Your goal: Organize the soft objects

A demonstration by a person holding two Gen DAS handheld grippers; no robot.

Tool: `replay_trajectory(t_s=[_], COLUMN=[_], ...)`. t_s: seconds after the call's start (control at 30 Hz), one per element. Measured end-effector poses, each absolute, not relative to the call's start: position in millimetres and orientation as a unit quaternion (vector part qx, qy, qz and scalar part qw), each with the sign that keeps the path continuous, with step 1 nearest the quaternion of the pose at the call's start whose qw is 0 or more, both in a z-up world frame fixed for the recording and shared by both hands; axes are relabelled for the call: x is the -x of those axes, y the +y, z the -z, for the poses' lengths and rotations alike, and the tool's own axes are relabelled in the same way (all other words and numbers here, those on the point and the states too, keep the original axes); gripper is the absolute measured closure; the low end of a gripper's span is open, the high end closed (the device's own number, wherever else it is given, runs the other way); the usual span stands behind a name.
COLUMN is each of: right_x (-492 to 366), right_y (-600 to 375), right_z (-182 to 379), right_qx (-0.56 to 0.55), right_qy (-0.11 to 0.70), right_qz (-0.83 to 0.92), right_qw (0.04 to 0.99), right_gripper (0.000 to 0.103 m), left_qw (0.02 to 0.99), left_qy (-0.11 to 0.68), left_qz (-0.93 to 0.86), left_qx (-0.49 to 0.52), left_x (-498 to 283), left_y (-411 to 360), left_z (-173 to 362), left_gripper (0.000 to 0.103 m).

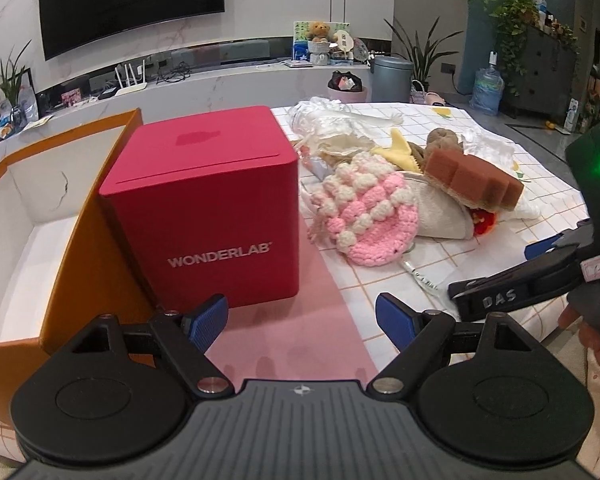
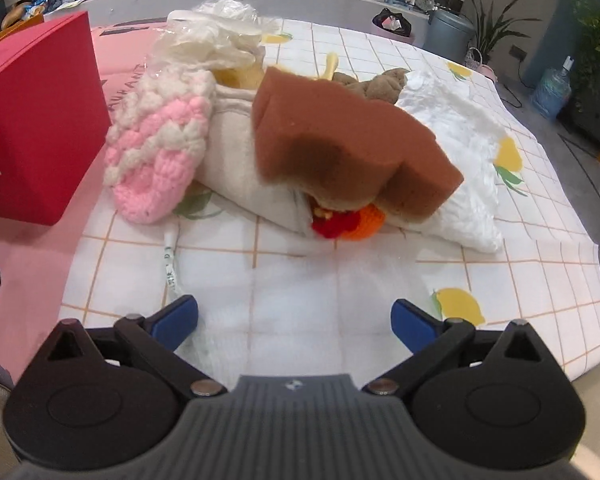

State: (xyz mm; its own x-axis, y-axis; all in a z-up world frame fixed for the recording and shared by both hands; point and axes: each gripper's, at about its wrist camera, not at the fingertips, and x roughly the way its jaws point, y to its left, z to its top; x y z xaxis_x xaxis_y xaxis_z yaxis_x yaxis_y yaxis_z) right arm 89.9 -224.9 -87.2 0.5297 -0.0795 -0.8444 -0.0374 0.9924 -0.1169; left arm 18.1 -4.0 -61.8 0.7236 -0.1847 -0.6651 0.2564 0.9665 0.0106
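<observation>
My right gripper [image 2: 294, 322] sits at bottom centre of the right wrist view, its blue fingertips [image 2: 178, 318] spread wide apart w/ nothing between them, only bare checked tablecloth [image 2: 380, 276]. I judge they stand wide so they can take something bulky from the heap just ahead.

My left gripper [image 1: 302, 318] is at bottom centre of the left wrist view, fingers likewise apart & empty, over a pink strip of the table. It faces the red box [image 1: 208, 204] marked WONDERLAB, centre-left, w/ an open orange box [image 1: 72, 236] beside it at far left. I take it the left side waits near the containers, ready to receive or steady; that's a guess.

The soft objects lie in one heap, centre of the right wrist view, right of the red box. On top is a brown sponge [image 2: 348, 136], tilted, long axis running from upper left to lower right of frame, its notched end toward lower right. It rests on a beige cloth pouch [image 2: 244, 160]; red & orange knitted bits [image 2: 348, 224] peek from under the sponge's lower edge. Left of the pouch, touching it, a pink-and-white crochet piece [image 2: 160, 148] lies w/ its long axis slanting from upper right to lower left, narrow end toward me. White plastic wrap [image 2: 216, 36] sits behind, upper centre; a white padded sheet [image 2: 456, 152] spreads right.

In the left wrist view the right gripper's body enters from the right edge, held by a hand [image 1: 596, 340].
</observation>
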Motion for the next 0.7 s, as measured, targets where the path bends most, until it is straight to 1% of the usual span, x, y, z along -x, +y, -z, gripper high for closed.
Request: replay_trajectory(t_s=[0.1, 0.17, 0.27, 0.33, 0.4, 0.43, 0.47, 0.5, 0.53, 0.57, 0.6, 0.63, 0.67, 0.7], right_x=[-93, -95, -95, -88, -81, -78, -78, -76, -76, -77, -77, -77, -76, -75], right_y=[-245, -254, -252, -247, -240, -237, -236, -235, -235, -235, -237, -237, -236, -233], right_z=[90, 93, 91, 88, 84, 83, 83, 81, 81, 81, 80, 80, 79, 79], right_qx=[0.012, 0.022, 0.034, 0.043, 0.058, 0.062, 0.064, 0.068, 0.072, 0.079, 0.083, 0.085, 0.095, 0.111], right_qy=[0.496, 0.481, 0.487, 0.481, 0.470, 0.467, 0.464, 0.462, 0.460, 0.459, 0.458, 0.458, 0.455, 0.452], right_qz=[-0.015, -0.030, -0.043, -0.059, -0.088, -0.095, -0.100, -0.107, -0.107, -0.100, -0.100, -0.102, -0.099, -0.093], right_qw=[0.868, 0.876, 0.872, 0.873, 0.876, 0.877, 0.878, 0.878, 0.878, 0.879, 0.879, 0.879, 0.880, 0.880], right_gripper=[0.002, 0.002, 0.003, 0.012, 0.036, 0.040, 0.049, 0.060, 0.068, 0.085, 0.088, 0.088, 0.083, 0.082], left_qw=[0.926, 0.926, 0.924, 0.923, 0.922, 0.922, 0.921, 0.921, 0.920, 0.920, 0.920, 0.920, 0.920, 0.921], left_qy=[0.354, 0.353, 0.356, 0.354, 0.353, 0.353, 0.353, 0.353, 0.354, 0.354, 0.353, 0.352, 0.351, 0.350], left_qz=[0.122, 0.125, 0.130, 0.135, 0.142, 0.145, 0.147, 0.149, 0.150, 0.152, 0.153, 0.153, 0.155, 0.156], left_qx=[-0.051, -0.050, -0.053, -0.061, -0.066, -0.067, -0.069, -0.071, -0.074, -0.077, -0.079, -0.079, -0.078, -0.076], left_x=[-18, -18, -18, -17, -16, -15, -15, -15, -15, -15, -15, -15, -15, -15], left_y=[-3, -4, -9, -15, -20, -22, -24, -27, -29, -31, -33, -34, -34, -34], left_z=[62, 62, 63, 63, 63, 64, 64, 65, 65, 66, 66, 66, 67, 67], left_gripper=[0.005, 0.005, 0.005, 0.005, 0.005, 0.005, 0.005, 0.005, 0.005, 0.005, 0.005, 0.005, 0.005, 0.005])
